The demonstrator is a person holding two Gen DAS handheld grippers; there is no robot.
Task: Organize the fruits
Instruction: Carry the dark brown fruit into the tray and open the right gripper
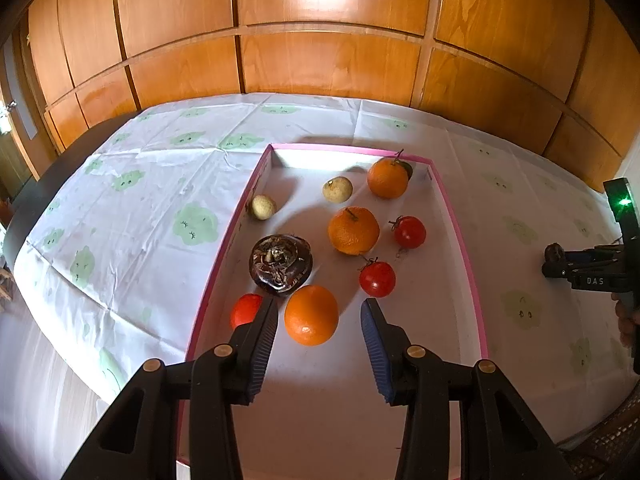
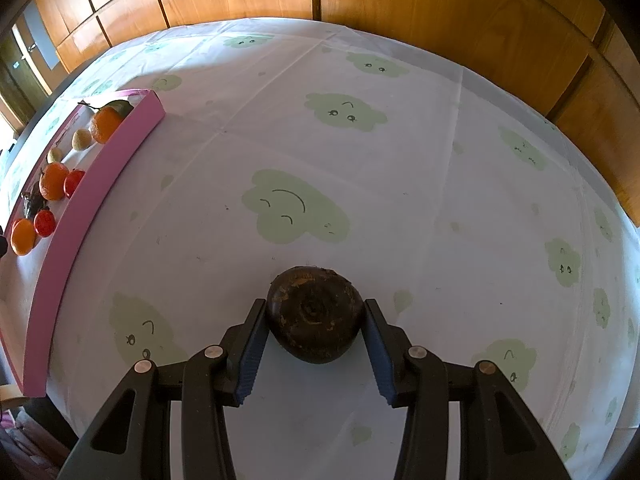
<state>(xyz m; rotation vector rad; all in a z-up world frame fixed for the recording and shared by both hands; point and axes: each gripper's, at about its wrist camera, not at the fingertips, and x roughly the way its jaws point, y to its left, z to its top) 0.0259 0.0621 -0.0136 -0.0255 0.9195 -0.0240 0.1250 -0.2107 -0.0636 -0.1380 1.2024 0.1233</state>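
Fruits lie in the pink-rimmed tray (image 1: 460, 224) on the desk (image 1: 168, 184): three oranges, three tomatoes, two pale round fruits and a dark water chestnut (image 1: 281, 264). Left hand-held gripper (image 1: 320, 320) hangs over the tray's near end, jaws apart, the nearest orange (image 1: 311, 315) between them, untouched. Right hand-held gripper (image 2: 315, 320) is clamped on a second dark chestnut (image 2: 315, 314) over the cloud-print cloth (image 2: 400, 160), well apart from the tray.

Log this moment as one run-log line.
left hand-held gripper: open over pink tray | right hand-held gripper: shut on dark fruit, tablecloth
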